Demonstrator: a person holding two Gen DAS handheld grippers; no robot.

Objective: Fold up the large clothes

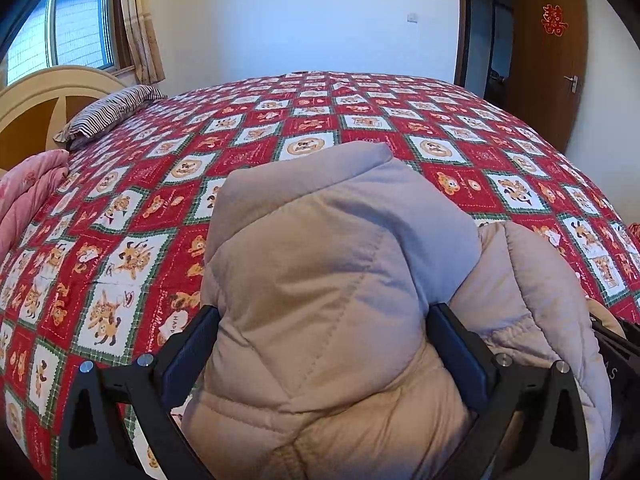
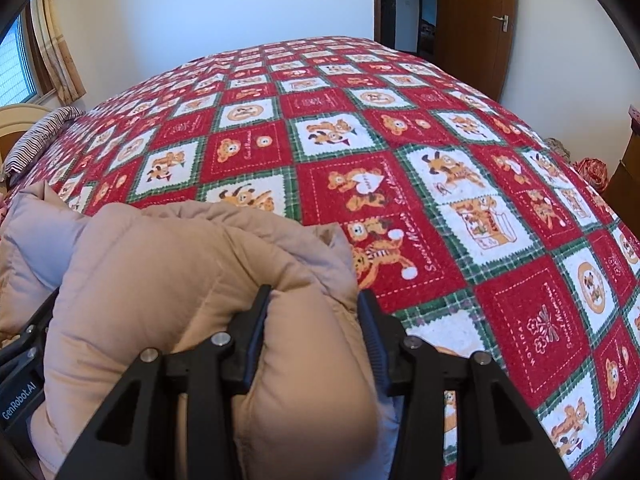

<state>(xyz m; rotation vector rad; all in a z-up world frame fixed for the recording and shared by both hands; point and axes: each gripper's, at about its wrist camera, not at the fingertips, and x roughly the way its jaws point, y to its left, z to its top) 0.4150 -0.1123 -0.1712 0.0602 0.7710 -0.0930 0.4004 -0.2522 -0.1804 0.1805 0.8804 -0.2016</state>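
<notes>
Left gripper [image 1: 324,344]: jaws spread wide, a thick wad of the beige puffer jacket [image 1: 320,260] fills the gap and both pads press into it, so it's pinching the jacket. Right gripper [image 2: 316,332]: same story, a padded roll of jacket [image 2: 200,280] clamped between the pads, jaws about half spread. Both point down toward the bed.

Jacket is bunched up between the two grippers, held at the near edge of the quilt [image 1: 360,120], the rest of the bed bare ahead.

Step, as I read it: carrying a gripped edge over to make a fold, or laying the bundle down. Can't tell which fold.

Next: lower both together, keep the edge level and taut, set it flat on the quilt before letting go. Puffy fill will spring back, so press down first.
</notes>
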